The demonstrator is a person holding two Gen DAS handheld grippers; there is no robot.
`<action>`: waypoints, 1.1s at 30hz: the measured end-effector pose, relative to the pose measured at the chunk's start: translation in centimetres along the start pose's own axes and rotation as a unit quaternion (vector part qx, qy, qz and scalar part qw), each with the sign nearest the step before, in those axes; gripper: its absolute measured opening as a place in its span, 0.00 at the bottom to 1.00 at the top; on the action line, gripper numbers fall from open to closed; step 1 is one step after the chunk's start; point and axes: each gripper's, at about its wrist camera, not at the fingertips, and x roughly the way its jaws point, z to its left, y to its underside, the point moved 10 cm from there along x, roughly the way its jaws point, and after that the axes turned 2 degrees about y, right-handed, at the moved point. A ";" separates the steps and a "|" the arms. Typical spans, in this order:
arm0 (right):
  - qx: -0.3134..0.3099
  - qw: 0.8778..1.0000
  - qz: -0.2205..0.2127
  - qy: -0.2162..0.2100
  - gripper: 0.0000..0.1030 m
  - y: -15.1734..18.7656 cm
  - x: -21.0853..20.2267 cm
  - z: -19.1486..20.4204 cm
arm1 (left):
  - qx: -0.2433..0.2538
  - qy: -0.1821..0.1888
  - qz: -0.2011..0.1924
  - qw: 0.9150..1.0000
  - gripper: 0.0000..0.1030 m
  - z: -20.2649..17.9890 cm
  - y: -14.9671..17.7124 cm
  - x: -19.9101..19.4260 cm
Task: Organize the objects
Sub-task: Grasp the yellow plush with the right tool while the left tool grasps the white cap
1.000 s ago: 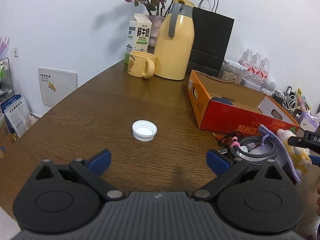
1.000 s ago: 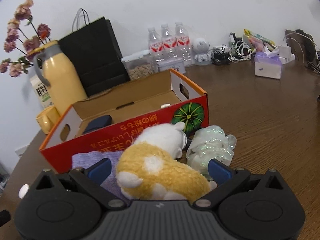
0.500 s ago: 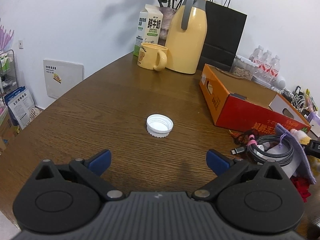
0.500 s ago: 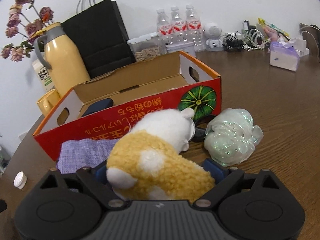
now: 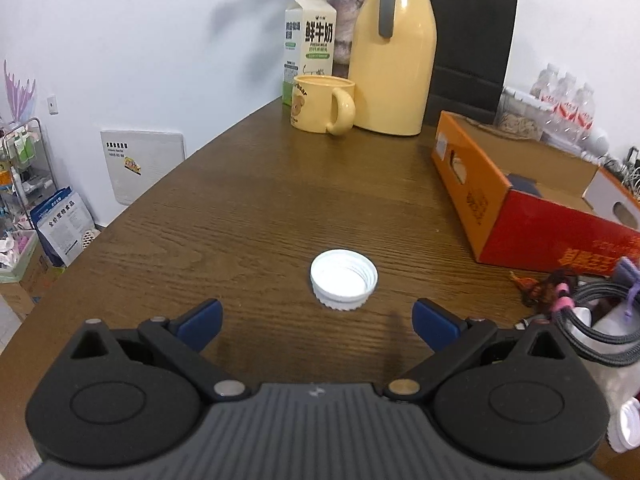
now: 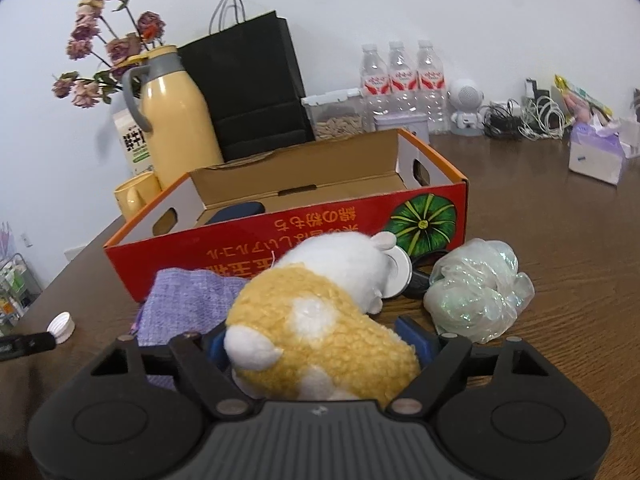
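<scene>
Step in hand: picking loose items off the brown wooden table (image 5: 248,200), judged for stowing in the open red-and-orange cardboard box (image 6: 304,216).
Box: stood mid-table, top open, a dark item already inside.
Plush toy: yellow-and-white fluffy stuffed animal (image 6: 320,320), lay just in front of the box, partly on a lilac woven cloth (image 6: 180,300), beside a crumpled clear plastic bag (image 6: 480,292).
Right gripper (image 6: 320,344): jaws closing around the plush's rear, blue pads at its flanks; firm squeeze not yet evident.
Next for right: finish the clamp, lift clear of the box wall, lower inside.
Bottle cap: white ribbed plastic cap (image 5: 344,278), open side up, alone on bare wood, well apart from the box.
Left gripper (image 5: 316,320): jaws wide apart, empty, cap just ahead of the tips, untouched.
Next for left: advance to straddle the cap, then pinch its rim.
</scene>
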 end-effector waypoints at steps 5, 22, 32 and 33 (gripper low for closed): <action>-0.017 1.000 -0.018 -0.006 0.78 -0.3 -0.8 0.6 | 0.014 -0.016 -0.011 1.000 0.98 -0.1 -1.3 1.3; -0.046 0.997 -0.064 -0.024 0.78 -1.6 -2.9 1.6 | 0.008 0.020 -0.056 0.998 0.40 -2.4 -3.1 -1.1; -0.081 0.989 -0.123 -0.028 0.78 -6.1 -3.9 2.3 | 0.027 0.091 -0.122 0.988 0.40 -10.2 -8.9 -4.1; -0.085 0.987 -0.130 -0.029 0.78 -6.8 -3.9 2.4 | 0.031 0.097 -0.125 0.987 0.40 -11.1 -9.3 -4.0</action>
